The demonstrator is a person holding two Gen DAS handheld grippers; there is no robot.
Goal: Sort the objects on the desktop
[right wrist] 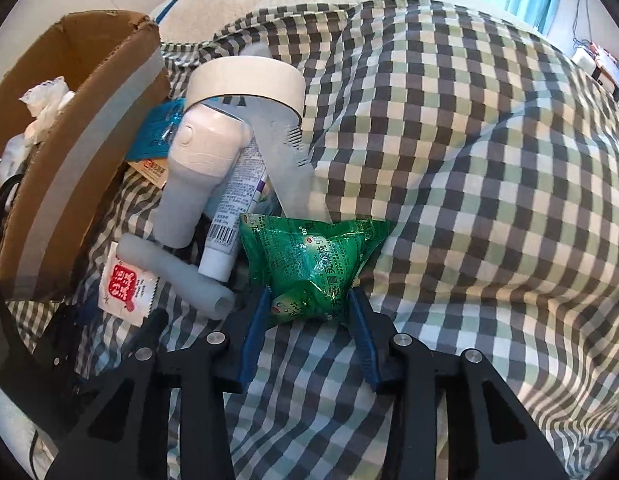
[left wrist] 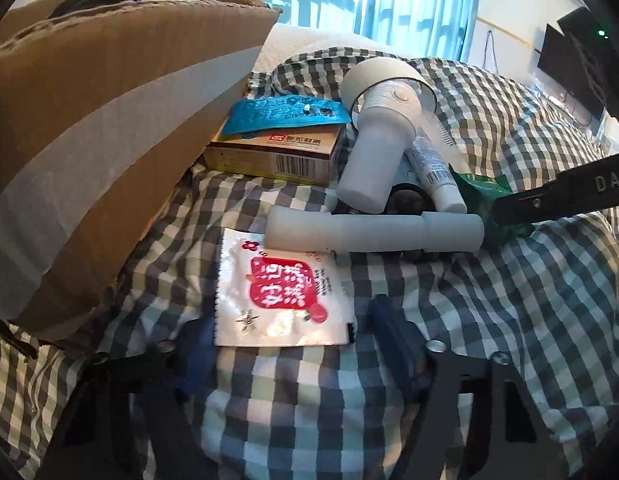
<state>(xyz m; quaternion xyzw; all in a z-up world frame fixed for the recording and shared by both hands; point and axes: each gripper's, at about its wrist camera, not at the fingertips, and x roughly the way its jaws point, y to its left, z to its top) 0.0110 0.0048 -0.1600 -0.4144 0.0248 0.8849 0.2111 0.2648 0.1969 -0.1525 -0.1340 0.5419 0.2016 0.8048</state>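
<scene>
A white sachet with a red label [left wrist: 281,292] lies flat on the checked cloth [left wrist: 489,320]. My left gripper [left wrist: 291,330] stands over its near edge, one blurred blue pad at each side of it; the sachet is not crumpled, so I read the jaws as open. In the right wrist view my right gripper [right wrist: 309,314] is shut on a green foil packet [right wrist: 313,256], which is creased between the blue pads [right wrist: 257,320]. The same packet [left wrist: 485,196] and the black right gripper arm show at the right edge of the left wrist view.
A cardboard box [left wrist: 89,140] with crumpled paper inside [right wrist: 45,108] stands on the left. Piled beside it are a white hand-held fan [left wrist: 385,120], a white tube [left wrist: 433,172], a white cylinder [left wrist: 373,232], a brown carton [left wrist: 277,156] and a blue blister pack [left wrist: 285,114].
</scene>
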